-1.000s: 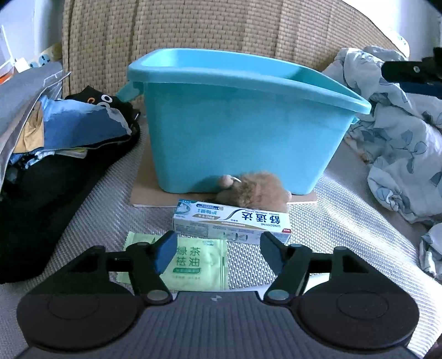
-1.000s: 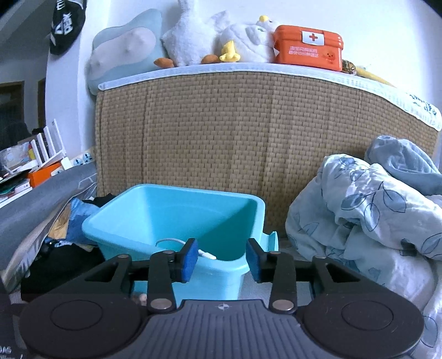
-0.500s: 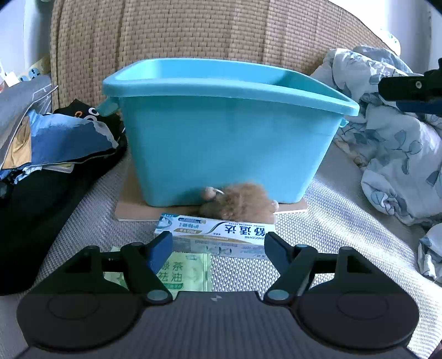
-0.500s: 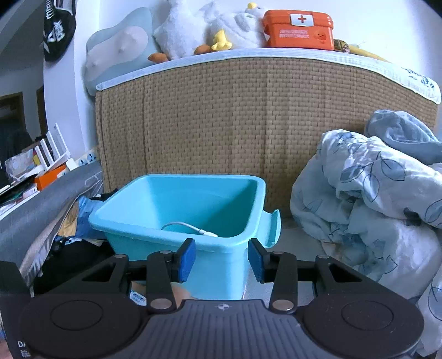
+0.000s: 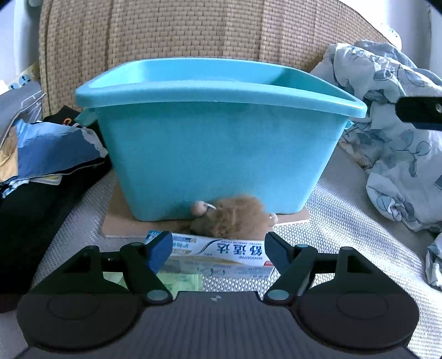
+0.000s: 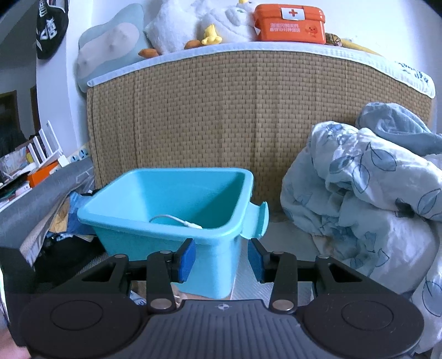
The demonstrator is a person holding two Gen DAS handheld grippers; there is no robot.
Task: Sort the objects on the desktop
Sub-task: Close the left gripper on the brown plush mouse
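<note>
A blue plastic bin (image 5: 215, 138) stands on a brown board in front of a woven headboard. Against its front wall lies a brown furry toy (image 5: 232, 218), and before that a white toothpaste box (image 5: 218, 256) with blue print. A green sachet (image 5: 176, 281) lies nearer, partly under my left gripper (image 5: 218, 251), which is open with the box lying between its fingers, the pads apart from it. My right gripper (image 6: 221, 262) hangs open and empty above the bin's (image 6: 171, 210) near right corner. A white cable (image 6: 176, 221) lies inside the bin.
Rumpled leaf-print bedding (image 5: 392, 143) is heaped to the right. Dark and blue clothes (image 5: 47, 154) are piled at left. Soft toys and an orange first-aid box (image 6: 288, 23) sit atop the headboard. Grey woven mat (image 5: 345, 234) covers the surface around the bin.
My left gripper has moved forward toward the bin; the toothpaste box now lies between its fingers and the green sachet has slid under it. The right view has tipped down slightly over the bin.
</note>
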